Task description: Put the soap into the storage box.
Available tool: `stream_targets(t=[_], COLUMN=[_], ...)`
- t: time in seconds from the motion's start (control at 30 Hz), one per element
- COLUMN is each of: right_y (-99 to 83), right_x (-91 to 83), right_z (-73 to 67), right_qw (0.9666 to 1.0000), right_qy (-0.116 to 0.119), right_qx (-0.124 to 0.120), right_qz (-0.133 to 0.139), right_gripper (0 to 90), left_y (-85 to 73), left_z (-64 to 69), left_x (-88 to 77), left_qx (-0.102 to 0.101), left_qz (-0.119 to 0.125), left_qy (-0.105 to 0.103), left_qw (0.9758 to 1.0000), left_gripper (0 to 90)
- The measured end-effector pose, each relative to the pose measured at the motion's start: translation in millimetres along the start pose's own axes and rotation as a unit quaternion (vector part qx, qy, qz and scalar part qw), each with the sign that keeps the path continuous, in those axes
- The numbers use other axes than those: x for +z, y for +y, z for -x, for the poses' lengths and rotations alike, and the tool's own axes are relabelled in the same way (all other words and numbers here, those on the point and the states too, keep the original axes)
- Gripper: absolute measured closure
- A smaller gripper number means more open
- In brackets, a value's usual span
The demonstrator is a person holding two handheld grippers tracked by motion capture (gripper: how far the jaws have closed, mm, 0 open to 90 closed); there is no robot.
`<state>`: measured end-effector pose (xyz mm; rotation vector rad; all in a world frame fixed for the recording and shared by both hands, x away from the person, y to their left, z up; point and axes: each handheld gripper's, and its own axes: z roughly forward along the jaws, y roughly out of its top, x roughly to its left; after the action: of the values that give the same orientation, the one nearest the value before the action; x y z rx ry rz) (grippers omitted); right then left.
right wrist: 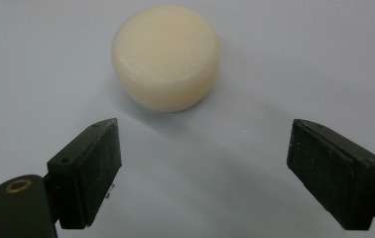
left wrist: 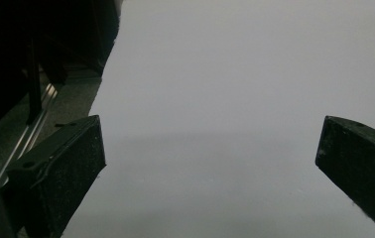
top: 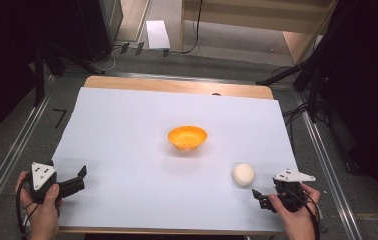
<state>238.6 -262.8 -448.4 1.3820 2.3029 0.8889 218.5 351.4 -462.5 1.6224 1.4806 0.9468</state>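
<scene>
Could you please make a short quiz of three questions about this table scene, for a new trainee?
1. True or false: the right gripper is shut on the cream round piece.
2. What lies nearer the right gripper: (a) the orange bowl, (b) the cream round piece, (c) the white box on the floor?
3. In what state is the left gripper?

Key:
1. False. Its jaws stand open, and the piece lies ahead of them, untouched.
2. (b).
3. Open, with only the white table cover between its jaws.

The orange bowl (top: 187, 137) inside is too small to make out
</scene>
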Motion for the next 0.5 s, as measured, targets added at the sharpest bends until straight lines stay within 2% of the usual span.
stream_targets(t=[0.13,0.37,0.5], right_y=[9.1,27.7,32.5], right_x=[4.9,18.1,22.2], right_z=[-6.2,-11.2,-11.6], right_qw=[0.9998,0.9985,0.9979], right_qy=[0.004,0.009,0.011], right_qx=[-0.012,-0.011,-0.008], right_qz=[-0.013,-0.053,-0.063], right_gripper=[14.4,16.3,17.2], left_y=[0.1,0.1,0.2], left_z=[0.3,0.4,0.5], left_x=[0.7,0.2,0.4], left_qx=[0.000,0.002,0.005], left_qz=[-0.001,-0.002,-0.004], left_qy=[-0.001,-0.001,-0.004], left_qw=[1.0000,1.0000,1.0000], left_gripper=[0.0,0.0,0.0])
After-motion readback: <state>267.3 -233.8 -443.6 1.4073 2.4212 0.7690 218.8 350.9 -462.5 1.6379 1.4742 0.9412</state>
